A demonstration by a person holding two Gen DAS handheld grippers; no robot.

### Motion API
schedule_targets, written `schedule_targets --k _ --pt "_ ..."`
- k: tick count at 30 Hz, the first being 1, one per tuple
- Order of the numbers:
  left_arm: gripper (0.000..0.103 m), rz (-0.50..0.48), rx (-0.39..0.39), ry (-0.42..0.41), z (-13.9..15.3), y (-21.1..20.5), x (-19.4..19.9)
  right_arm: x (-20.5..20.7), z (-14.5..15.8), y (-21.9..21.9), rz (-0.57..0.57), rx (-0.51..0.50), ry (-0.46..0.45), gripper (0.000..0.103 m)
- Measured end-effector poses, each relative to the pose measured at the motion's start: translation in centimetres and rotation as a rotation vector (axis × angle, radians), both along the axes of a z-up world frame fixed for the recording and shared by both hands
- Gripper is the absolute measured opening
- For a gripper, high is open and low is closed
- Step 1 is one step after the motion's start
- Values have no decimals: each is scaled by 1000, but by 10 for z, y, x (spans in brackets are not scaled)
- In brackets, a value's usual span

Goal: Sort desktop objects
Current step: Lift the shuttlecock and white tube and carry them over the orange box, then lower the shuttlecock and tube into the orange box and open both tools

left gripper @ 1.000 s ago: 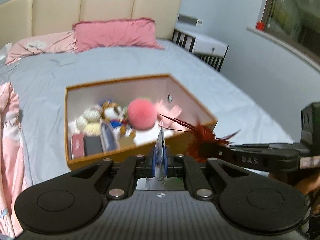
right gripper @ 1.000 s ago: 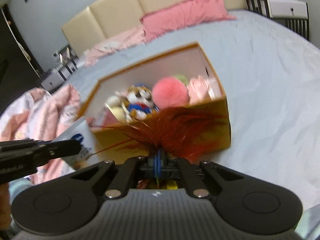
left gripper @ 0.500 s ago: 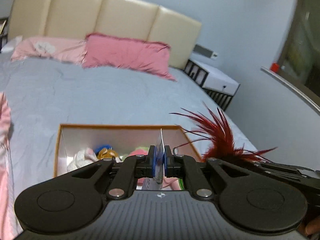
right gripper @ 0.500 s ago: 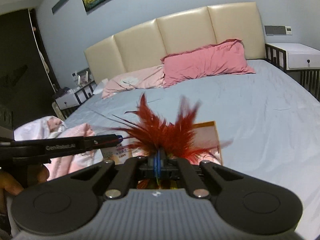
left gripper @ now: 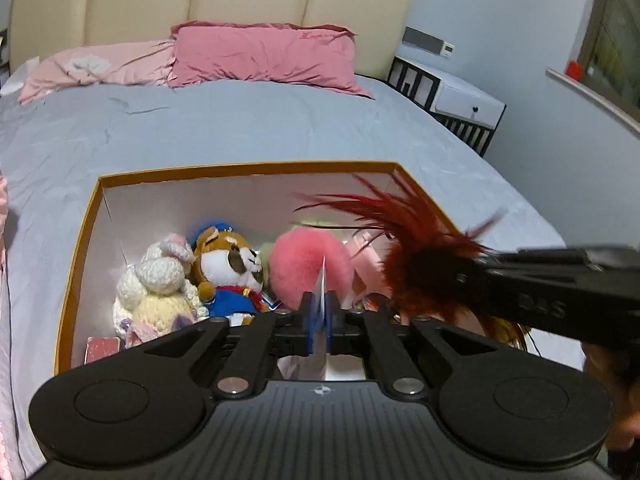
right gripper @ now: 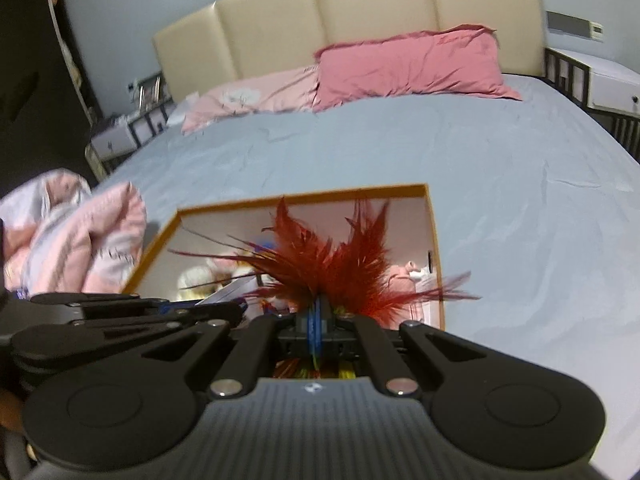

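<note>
Above the near edge of the orange-rimmed box (left gripper: 76, 248), two claws hang side by side. Clamped in the left claw (left gripper: 319, 312) is a thin white-and-blue card or packet (left gripper: 322, 280), seen edge-on, so its print cannot be read. It stands upright between the pads, its long axis running up and away from the claw toward the box's far wall, in front of the pink pompom (left gripper: 308, 268). Closed on a red feather tuft (right gripper: 324, 264) is the right claw (right gripper: 318, 316); the plumes are deep red with darker tips, fanning from a narrow base at the pads up and outward over the box. In the left wrist view the same tuft points left from the right claw's tip, toward the pompom.

Inside the box, left of the pompom, sits a brown-and-white plush animal (left gripper: 228, 276) in a blue cap and blue clothes, and left of that a cream crocheted toy (left gripper: 160, 284). A pale pink item lies right of the pompom, partly hidden by feathers. The box walls are pale inside.

Under the box is a bed (left gripper: 200, 132) with a grey-blue sheet. Beyond the box, two pink pillows (left gripper: 260, 56) lean against a cream padded headboard (left gripper: 200, 4). Right of the headboard stands a white nightstand (left gripper: 464, 100); a crumpled pink blanket (right gripper: 80, 236) lies left of the box. The walls are pale blue.
</note>
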State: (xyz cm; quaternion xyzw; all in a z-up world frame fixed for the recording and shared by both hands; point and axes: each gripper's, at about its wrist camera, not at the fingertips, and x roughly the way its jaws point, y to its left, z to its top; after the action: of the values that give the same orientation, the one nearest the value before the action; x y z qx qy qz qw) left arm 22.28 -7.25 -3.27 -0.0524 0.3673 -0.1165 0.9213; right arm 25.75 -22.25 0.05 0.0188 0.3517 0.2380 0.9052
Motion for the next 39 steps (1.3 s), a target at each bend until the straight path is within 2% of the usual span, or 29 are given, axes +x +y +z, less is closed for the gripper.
schedule_targets --k 4,13,17,23,30,34,37,38,39 --pt "4 -23 55 -5 -4 -5 -8 8 -11 11 32 -74 -1 0" --pt "6 -40 18 -1 4 6 -20 18 -25 32 68 -186 -8 1" --pt "13 -18 3 -21 17 13 -29 20 -29 41 83 -222 -2 1" --pt "19 19 0 -31 34 25 -41 16 -26 47 92 -225 -9 8" --pt "23 14 31 -64 46 22 -64 -16 5 38 59 -174 -54 9" --pt "32 19 44 -125 61 18 -85 -49 27 29 29 -125 -94 17" --pt "40 28 58 -174 75 16 -101 -74 42 23 10 -94 -131 18" --pt "51 31 59 -186 79 15 -106 -84 47 21 3 -88 -149 19" --pt "57 38 55 -200 83 15 -112 -93 53 20 -5 -84 -166 21"
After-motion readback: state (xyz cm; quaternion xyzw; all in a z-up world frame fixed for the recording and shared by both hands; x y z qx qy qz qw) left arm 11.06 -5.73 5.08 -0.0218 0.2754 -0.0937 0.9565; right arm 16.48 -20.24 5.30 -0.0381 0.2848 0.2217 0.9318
